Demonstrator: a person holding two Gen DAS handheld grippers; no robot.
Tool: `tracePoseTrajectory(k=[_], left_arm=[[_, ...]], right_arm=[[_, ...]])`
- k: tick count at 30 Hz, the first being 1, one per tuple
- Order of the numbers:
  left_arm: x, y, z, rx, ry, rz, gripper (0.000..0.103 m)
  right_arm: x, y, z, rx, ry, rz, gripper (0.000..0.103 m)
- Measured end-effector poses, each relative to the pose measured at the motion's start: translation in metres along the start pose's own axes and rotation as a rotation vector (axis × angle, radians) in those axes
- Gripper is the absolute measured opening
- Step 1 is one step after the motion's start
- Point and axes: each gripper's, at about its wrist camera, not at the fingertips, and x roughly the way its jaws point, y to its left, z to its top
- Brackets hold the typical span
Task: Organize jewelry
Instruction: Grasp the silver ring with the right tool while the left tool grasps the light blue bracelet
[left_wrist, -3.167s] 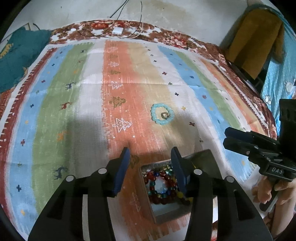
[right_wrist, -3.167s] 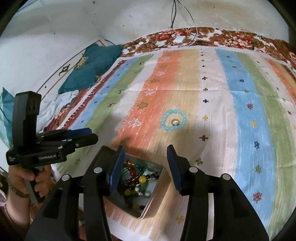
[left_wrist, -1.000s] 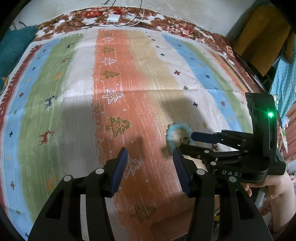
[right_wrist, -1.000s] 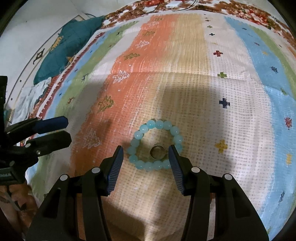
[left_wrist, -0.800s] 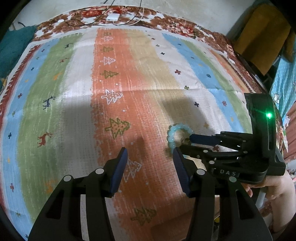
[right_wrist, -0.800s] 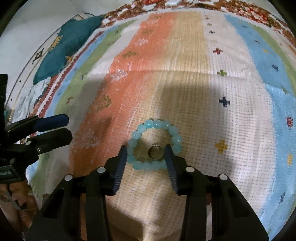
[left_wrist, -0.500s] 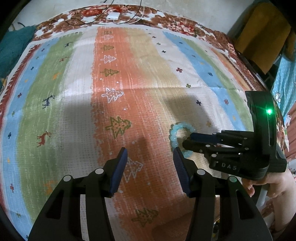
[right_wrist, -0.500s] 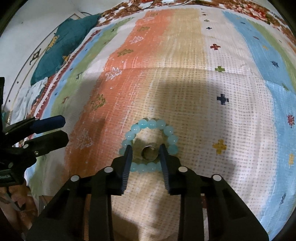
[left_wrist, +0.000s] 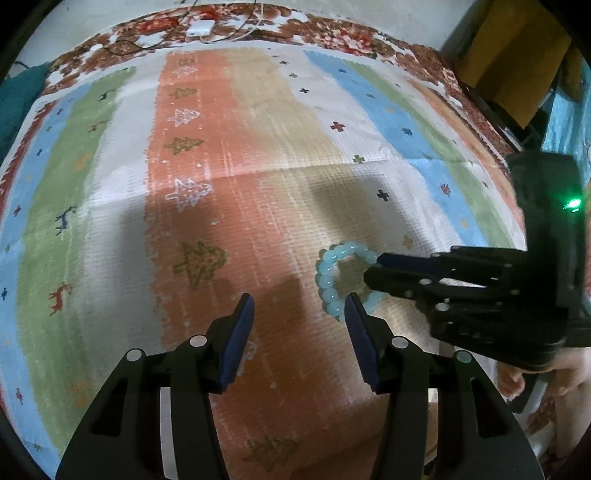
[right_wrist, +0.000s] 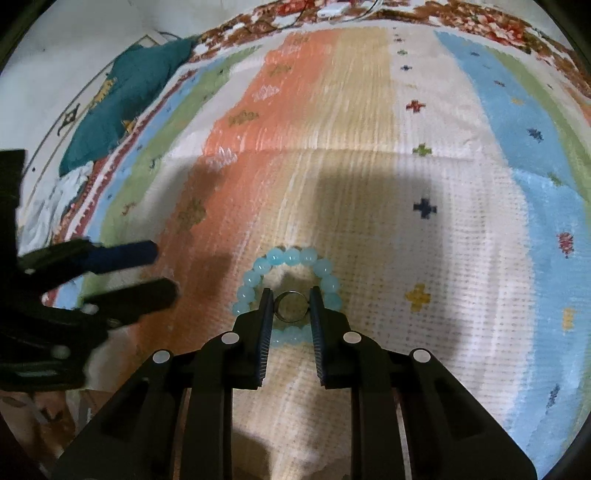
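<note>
A light blue bead bracelet (right_wrist: 291, 256) lies flat on the striped cloth (right_wrist: 369, 147), with a small metal ring (right_wrist: 291, 304) inside its loop. My right gripper (right_wrist: 291, 295) reaches into the loop and its fingers press on both sides of the ring. In the left wrist view the bracelet (left_wrist: 327, 280) lies just ahead of my open, empty left gripper (left_wrist: 299, 306), and the right gripper (left_wrist: 373, 267) comes in from the right, hiding the ring. The left gripper (right_wrist: 162, 269) shows at the left of the right wrist view.
A teal cushion (right_wrist: 125, 99) lies off the cloth's far left corner. A white adapter with cables (left_wrist: 199, 27) sits at the far edge. A yellow-brown box (left_wrist: 513, 55) stands at the far right. The striped cloth (left_wrist: 258, 147) spreads ahead of both grippers.
My right gripper moved down over the bracelet and its fingers closed from wide open onto the ring. The left gripper stayed open and shifted slightly toward the bracelet.
</note>
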Motion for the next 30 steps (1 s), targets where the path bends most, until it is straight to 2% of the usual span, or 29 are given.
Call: tracePoseTrajectory(k=[11,13,14,24,28,30], left_arm=[[0.022,-0.019,0.012,0.072,0.06,-0.02,0.049],[0.029,-0.022,0.014,0.091,0.084,-0.019,0.043],[0.031,-0.023,0.015,0.098,0.094,-0.009,0.036],[0.054,-0.039,0.02,0.204,0.192,0.016,0.036],[0.062,-0.043,0.018,0.229,0.214,0.05,0.03],[0.063,-0.042,0.016,0.227,0.212,0.076,0.018]], right_arm=[[-0.009,-0.013,0.001,0.018,-0.016,-0.045,0.02],[-0.01,-0.015,0.001,0.019,-0.016,-0.053,0.02],[-0.01,-0.016,0.001,0.02,-0.016,-0.056,0.02],[-0.009,-0.02,-0.001,0.013,-0.006,-0.055,0.02],[-0.008,-0.021,-0.001,0.017,-0.006,-0.057,0.02],[-0.007,-0.021,-0.001,0.019,0.0,-0.055,0.02]])
